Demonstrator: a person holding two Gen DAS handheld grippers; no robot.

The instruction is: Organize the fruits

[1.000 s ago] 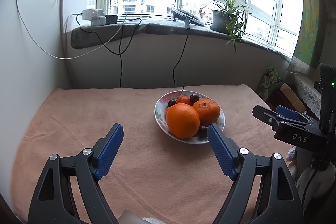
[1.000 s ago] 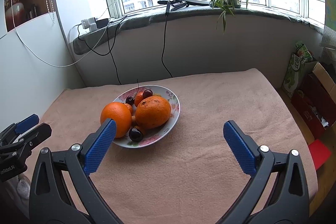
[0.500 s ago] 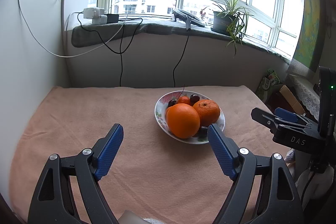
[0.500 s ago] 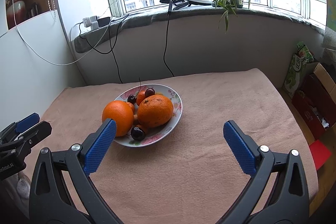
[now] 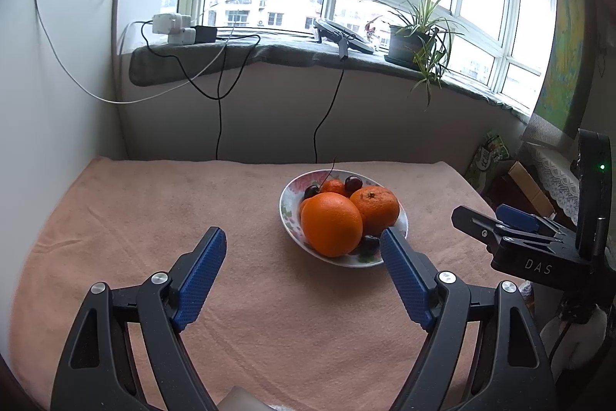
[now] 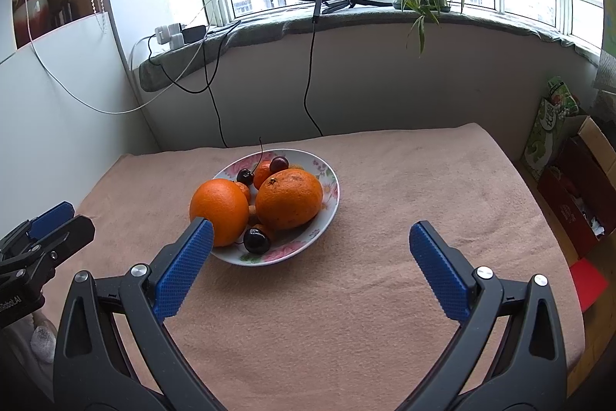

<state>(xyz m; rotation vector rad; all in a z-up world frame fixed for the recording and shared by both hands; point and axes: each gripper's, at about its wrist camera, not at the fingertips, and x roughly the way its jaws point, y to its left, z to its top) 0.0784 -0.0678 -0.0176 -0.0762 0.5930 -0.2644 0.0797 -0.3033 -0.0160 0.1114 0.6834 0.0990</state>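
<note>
Orange fruit point(image 6: 219, 210) and cherries point(image 6: 256, 240) sit piled in the floral bowl point(image 6: 327, 207) on the peach-cloth desk point(image 6: 423, 187); left tongs point(image 5: 302, 253) and right tongs point(image 6: 308, 245) both hover spread wide, gripping nothing.

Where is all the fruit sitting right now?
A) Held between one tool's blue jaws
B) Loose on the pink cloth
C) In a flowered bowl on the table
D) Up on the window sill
C: the two big oranges and the dark cherries all lie in the flowered bowl on the cloth-covered table; both the left gripper and the right gripper are open and hold nothing.
</note>
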